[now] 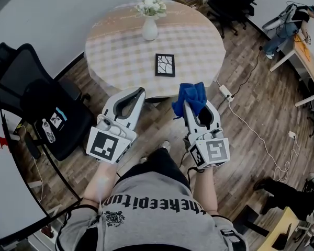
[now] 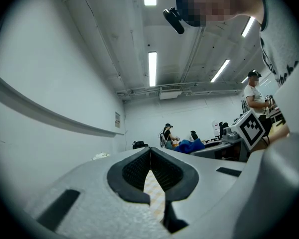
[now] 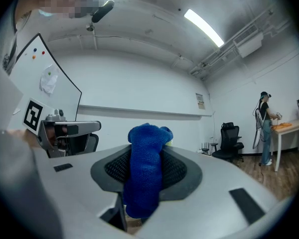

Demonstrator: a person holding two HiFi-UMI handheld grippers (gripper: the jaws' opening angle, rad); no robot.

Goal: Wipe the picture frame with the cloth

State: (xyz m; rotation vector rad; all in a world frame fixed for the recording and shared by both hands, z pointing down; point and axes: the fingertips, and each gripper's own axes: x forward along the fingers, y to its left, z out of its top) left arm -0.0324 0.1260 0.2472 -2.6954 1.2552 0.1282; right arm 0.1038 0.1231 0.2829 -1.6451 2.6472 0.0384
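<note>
Your right gripper (image 1: pixel 199 109) is clenched on the blue cloth (image 1: pixel 191 94), which bunches up between its jaws and spills past their tips. Your left gripper (image 1: pixel 141 91) holds nothing, and its jaw tips meet. The picture frame (image 1: pixel 165 65) lies flat on the round table (image 1: pixel 107 61), ahead of both grippers and apart from each, nearer the right one. Beyond the frame, farther from your grippers, stands a white vase (image 1: pixel 149 29) of flowers.

cloth (image 3: pixel 145 168): blue fuzzy terry. left gripper (image 2: pixel 150 148): matt grainy grey plastic, black ribbed pads (image 2: pixel 133 172). floor (image 1: pixel 282 103): wood planks. vase (image 1: pixel 149 29): smooth, white.
</note>
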